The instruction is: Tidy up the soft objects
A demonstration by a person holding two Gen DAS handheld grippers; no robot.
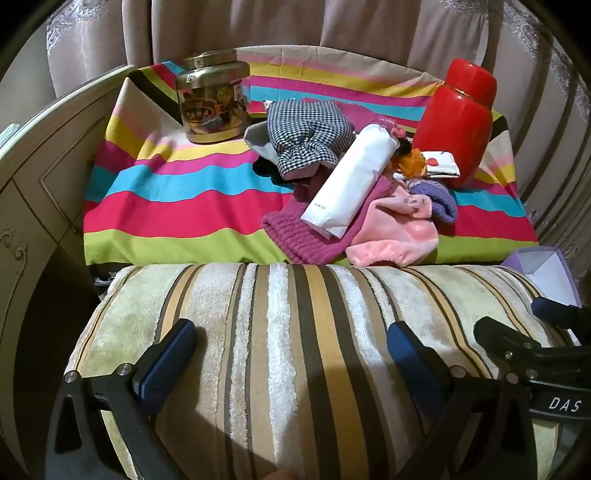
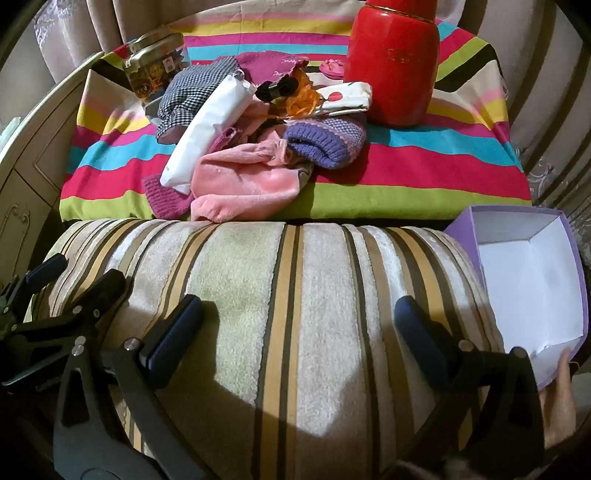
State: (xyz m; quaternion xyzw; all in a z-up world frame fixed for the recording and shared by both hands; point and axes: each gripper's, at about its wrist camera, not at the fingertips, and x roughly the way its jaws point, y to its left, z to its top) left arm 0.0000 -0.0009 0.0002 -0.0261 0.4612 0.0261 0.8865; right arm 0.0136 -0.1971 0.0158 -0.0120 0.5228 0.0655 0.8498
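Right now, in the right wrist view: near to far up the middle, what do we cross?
Right gripper, open → striped cushion → pink fleece cloth → purple knit hat → orange flower piece → striped sheet → curtain.

Light falls hard from behind me; my claws throw sharp dark shadows forward on the striped towel (image 1: 280, 332). Colours are saturated, the centre crisp. The fisheye bends the edges, corners go black. Glare on the red jar (image 2: 391, 62).
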